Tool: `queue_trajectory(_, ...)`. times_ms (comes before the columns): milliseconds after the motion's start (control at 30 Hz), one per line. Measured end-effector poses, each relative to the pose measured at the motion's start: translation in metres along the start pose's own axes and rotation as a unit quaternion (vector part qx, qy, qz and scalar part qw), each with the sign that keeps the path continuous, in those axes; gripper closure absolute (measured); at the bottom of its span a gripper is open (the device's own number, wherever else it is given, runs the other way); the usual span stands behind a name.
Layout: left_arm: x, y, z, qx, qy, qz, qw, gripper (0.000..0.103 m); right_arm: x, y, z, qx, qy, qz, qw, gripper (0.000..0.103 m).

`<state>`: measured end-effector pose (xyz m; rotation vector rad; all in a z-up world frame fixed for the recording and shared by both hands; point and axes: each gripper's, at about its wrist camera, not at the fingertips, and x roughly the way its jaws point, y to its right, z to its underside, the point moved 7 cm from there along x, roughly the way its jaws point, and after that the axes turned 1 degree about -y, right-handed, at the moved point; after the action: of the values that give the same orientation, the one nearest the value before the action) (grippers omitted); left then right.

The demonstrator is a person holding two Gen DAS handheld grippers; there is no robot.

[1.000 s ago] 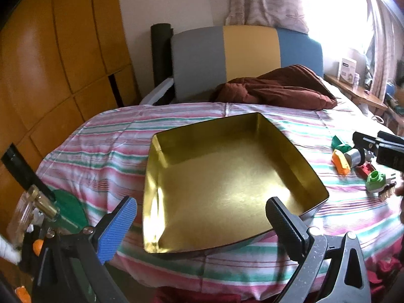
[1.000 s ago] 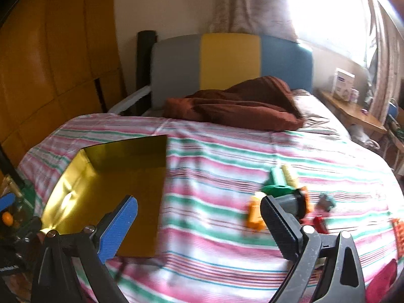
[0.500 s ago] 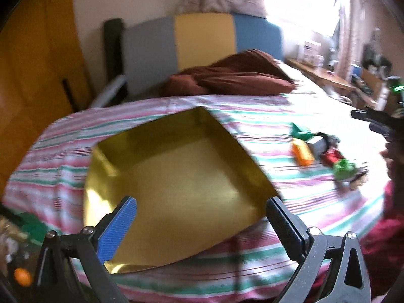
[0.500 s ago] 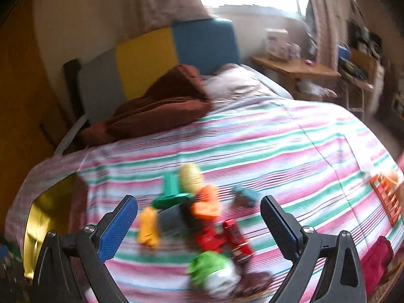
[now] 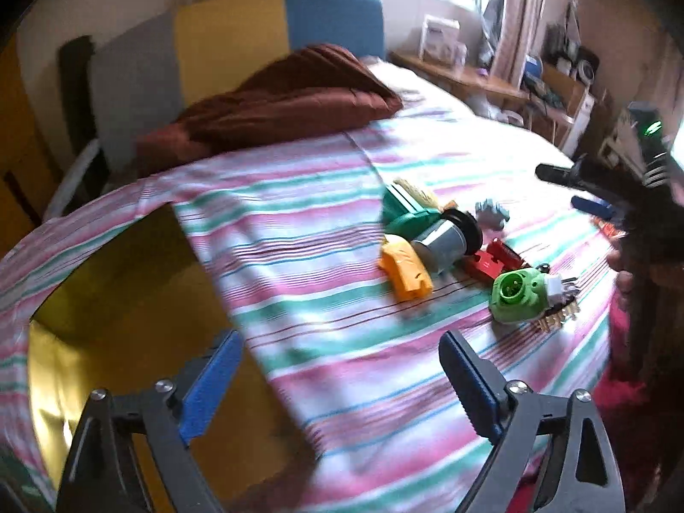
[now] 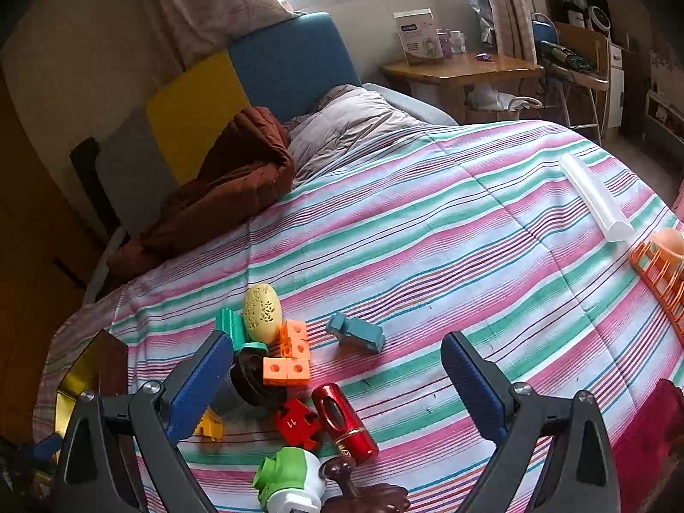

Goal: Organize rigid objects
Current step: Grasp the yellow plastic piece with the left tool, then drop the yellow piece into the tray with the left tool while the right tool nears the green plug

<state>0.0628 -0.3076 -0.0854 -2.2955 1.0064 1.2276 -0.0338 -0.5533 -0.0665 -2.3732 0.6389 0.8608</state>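
The striped bedspread [image 6: 427, 222] carried everything. The gold tray [image 5: 128, 299] lay at its left edge, well apart from the toy cluster: a grey cylinder [image 5: 444, 241], a green-and-white toy [image 6: 290, 479], a red tube [image 6: 344, 423], probably a lipstick. Left gripper [image 5: 337, 380] and right gripper [image 6: 333, 378] both hovered spread wide, holding nothing.

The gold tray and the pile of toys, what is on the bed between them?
Only bare striped bedspread. The left wrist view shows nothing lying between the gold tray and the nearest toy, the orange piece.
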Motion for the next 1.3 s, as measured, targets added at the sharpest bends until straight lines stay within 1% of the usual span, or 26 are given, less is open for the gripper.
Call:
queue_trajectory(100, 0.036, 0.018, -0.008, 0.009, -0.031, 0.010, 0.9994, 0.025, -0.001, -0.005, -0.001, -0.009, 0.000, -0.001, 1.000, 0.003)
queue_trajectory(167, 0.055, 0.028, -0.012, 0.009, -0.048, 0.017, 0.9987, 0.026, -0.001, -0.008, -0.001, -0.016, 0.001, -0.004, 1.000, 0.003)
queue_trajectory(233, 0.069, 0.035, -0.015, 0.010, -0.063, 0.020, 0.9978, 0.032, -0.001, -0.011, 0.000, -0.019, 0.000, -0.007, 1.000, 0.003)
queue_trajectory(300, 0.082, 0.043, -0.019, 0.015, -0.071, 0.026, 0.9970, 0.034, -0.001, -0.012, -0.001, -0.022, -0.001, -0.008, 1.000, 0.003)
queue_trajectory(467, 0.108, 0.050, -0.029, 0.025, -0.084, 0.022, 0.9959, 0.038, -0.003, -0.010, -0.003, -0.018, 0.004, -0.015, 1.000, 0.003)
queue_trajectory(533, 0.120, 0.051, -0.032, 0.027, -0.090, 0.023, 0.9953, 0.046, -0.003, -0.009, -0.005, -0.014, 0.003, -0.020, 1.000, 0.003)
queue_trajectory(567, 0.125, 0.050, -0.032, 0.024, -0.097, 0.026, 0.9946, 0.066, -0.003, -0.008, -0.005, -0.013, 0.003, -0.020, 1.000, 0.003)
queue_trajectory(600, 0.129, 0.049, -0.031, 0.016, -0.105, 0.032, 0.9938, 0.075, -0.003, -0.008, -0.005, -0.013, 0.002, -0.020, 1.000, 0.003)
queue_trajectory(667, 0.127, 0.047, -0.033, -0.001, -0.097, 0.042, 0.9944, 0.075, -0.001, -0.008, -0.005, -0.012, 0.000, -0.023, 1.000, 0.003)
queue_trajectory(733, 0.123, 0.045, -0.029, -0.008, -0.096, 0.053, 0.9940, 0.076, 0.001, -0.008, -0.004, -0.010, -0.004, -0.027, 1.000, 0.003)
queue_trajectory(833, 0.111, 0.044, -0.019, 0.001, -0.081, 0.049, 0.9955, 0.076, 0.003, -0.009, -0.003, -0.013, -0.007, -0.027, 1.000, 0.004)
queue_trajectory(933, 0.089, 0.046, -0.009, 0.005, -0.061, 0.056, 0.9966, 0.076, 0.004, -0.011, -0.001, -0.017, -0.014, -0.033, 0.999, 0.007)
queue_trajectory(1000, 0.077, 0.047, -0.007, 0.009, -0.046, 0.055, 0.9974, 0.076, 0.008, -0.012, 0.002, -0.019, -0.026, -0.037, 0.999, 0.009)
queue_trajectory(1100, 0.054, 0.047, 0.001, 0.007, -0.027, 0.061, 0.9978, 0.076, 0.015, -0.019, 0.009, -0.026, -0.054, -0.063, 0.996, 0.020)
queue_trajectory(1167, 0.040, 0.043, 0.005, 0.002, -0.016, 0.064, 0.9978, 0.076, 0.020, -0.032, 0.019, -0.052, -0.083, -0.087, 0.991, 0.026)
queue_trajectory(1267, 0.020, 0.034, 0.011, -0.005, -0.008, 0.067, 0.9977, 0.076, 0.027, -0.057, 0.040, -0.097, -0.136, -0.123, 0.978, 0.029)
queue_trajectory(1300, 0.013, 0.030, 0.014, -0.004, -0.004, 0.066, 0.9978, 0.076, 0.028, -0.066, 0.050, -0.125, -0.153, -0.119, 0.973, 0.029)
